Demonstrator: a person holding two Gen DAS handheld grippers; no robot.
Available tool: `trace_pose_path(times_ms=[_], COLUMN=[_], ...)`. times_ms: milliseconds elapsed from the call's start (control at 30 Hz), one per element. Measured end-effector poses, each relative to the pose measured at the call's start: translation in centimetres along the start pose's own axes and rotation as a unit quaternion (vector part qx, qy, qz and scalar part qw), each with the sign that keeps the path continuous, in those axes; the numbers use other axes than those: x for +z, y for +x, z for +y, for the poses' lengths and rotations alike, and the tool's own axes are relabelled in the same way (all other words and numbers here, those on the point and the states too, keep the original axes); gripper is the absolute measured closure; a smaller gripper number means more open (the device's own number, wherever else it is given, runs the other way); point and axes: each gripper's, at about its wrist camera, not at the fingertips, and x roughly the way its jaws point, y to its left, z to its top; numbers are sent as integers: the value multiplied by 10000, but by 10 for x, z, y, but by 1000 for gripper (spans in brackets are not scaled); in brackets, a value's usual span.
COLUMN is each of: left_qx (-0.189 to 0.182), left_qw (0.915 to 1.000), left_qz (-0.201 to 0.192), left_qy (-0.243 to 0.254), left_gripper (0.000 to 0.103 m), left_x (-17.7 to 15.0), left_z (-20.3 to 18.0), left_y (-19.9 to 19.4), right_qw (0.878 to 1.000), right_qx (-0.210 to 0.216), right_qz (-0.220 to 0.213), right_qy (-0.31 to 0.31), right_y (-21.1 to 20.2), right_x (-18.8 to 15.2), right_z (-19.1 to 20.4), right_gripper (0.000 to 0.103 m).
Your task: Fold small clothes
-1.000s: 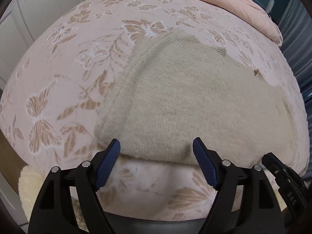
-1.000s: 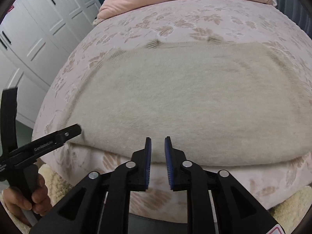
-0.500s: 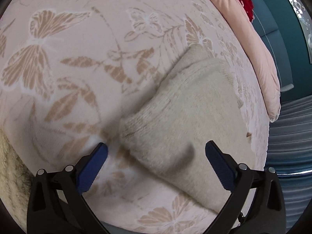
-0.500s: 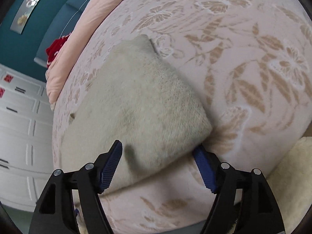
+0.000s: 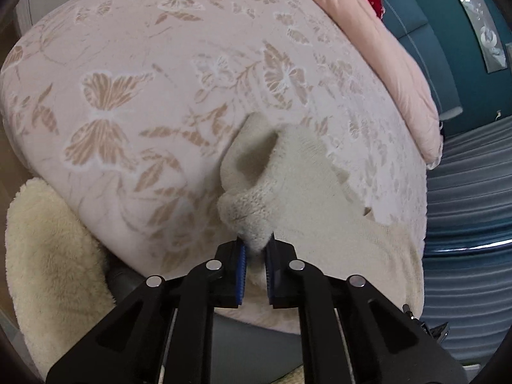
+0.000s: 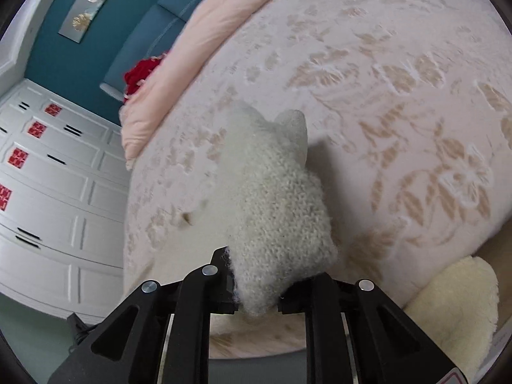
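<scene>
A cream knitted garment [image 5: 320,198] lies on a bed, near the bed's front edge, on a pink bedspread [image 5: 134,73] printed with tan butterflies and leaves. Half a second earlier both tongs stood spread wide over its two near corners; now each has a corner. The left gripper [image 5: 255,249] is pressed together, pinching a bunched corner of the knit between its blue pads. The right gripper [image 6: 257,291] is closing its jaws, with the other corner wadded thickly between them and hiding the pads. Both corners are drawn up off the bedspread, so the next fold looks ready to begin, probably by carrying this near edge over the rest of the garment.

A pale pink quilt [image 5: 377,41] lies along the bed's far edge. A fluffy cream rug [image 5: 48,256] sits below the front edge. White cupboards [image 6: 48,192] bear red square stickers; their marks are too small to read. No other writing shows.
</scene>
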Motion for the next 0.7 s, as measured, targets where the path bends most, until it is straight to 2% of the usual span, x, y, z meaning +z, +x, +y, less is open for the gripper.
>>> trace_pose_path(times_ms=[100, 133, 167, 200, 233, 267, 333, 367, 433, 467, 500, 533, 567, 633, 700], left_qx=[377, 465, 475, 457, 387, 289, 209, 183, 179, 134, 147, 160, 158, 203, 293], left_qw=[9981, 9977, 9981, 9985, 9990, 9994, 9998, 9998, 9996, 9995, 9994, 9994, 9995, 9995, 9993], left_qz=[475, 484, 403, 283, 178, 122, 52, 1, -41, -58, -58, -49, -31, 2, 0], left_qy=[-71, -72, -6, 83, 115, 114, 14, -58, -224, -275, -298, -304, -288, -256, -250], left_gripper=[93, 91, 88, 88, 83, 70, 54, 50, 44, 37, 35, 34, 33, 33, 33], left_x=[-21, -26, -30, -32, -33, -33, -33, -33, -34, -35, -37, -38, -38, -38, -38], left_z=[19, 22, 22, 21, 20, 19, 19, 19, 22, 22, 21, 19, 17, 14, 12], left_y=[43, 50, 50, 47, 42, 39, 37, 36, 39, 40, 44, 48, 52, 60, 67], right_qw=[9936, 9939, 9957, 9963, 9961, 9949, 9857, 9798, 9742, 9746, 9770, 9804, 9829, 9806, 9708], right_qx=[-852, -824, -671, -717, -858, -1010, -1531, -1723, -1716, -1568, -1349, -1068, -759, -415, -397], right_qz=[678, 615, 441, 275, 126, 9, -453, -697, -1028, -1098, -1024, -812, -537, -13, 300], right_qy=[292, 404, 471, 380, 174, -67, -548, -742, -1043, -1159, -1294, -1444, -1587, -1916, -2347], right_y=[44, 43, 33, 23, 12, 3, -16, -24, -33, -32, -27, -16, -1, 36, 72], right_x=[-23, -29, -32, -31, -29, -26, -22, -20, -16, -17, -14, -15, -18, -30, -45], right_z=[-52, -59, -59, -54, -46, -36, -14, -3, 20, 33, 44, 57, 71, 101, 131], right_gripper=[79, 74, 72, 72, 68, 63, 60, 60, 59, 59, 59, 64, 82, 103, 103])
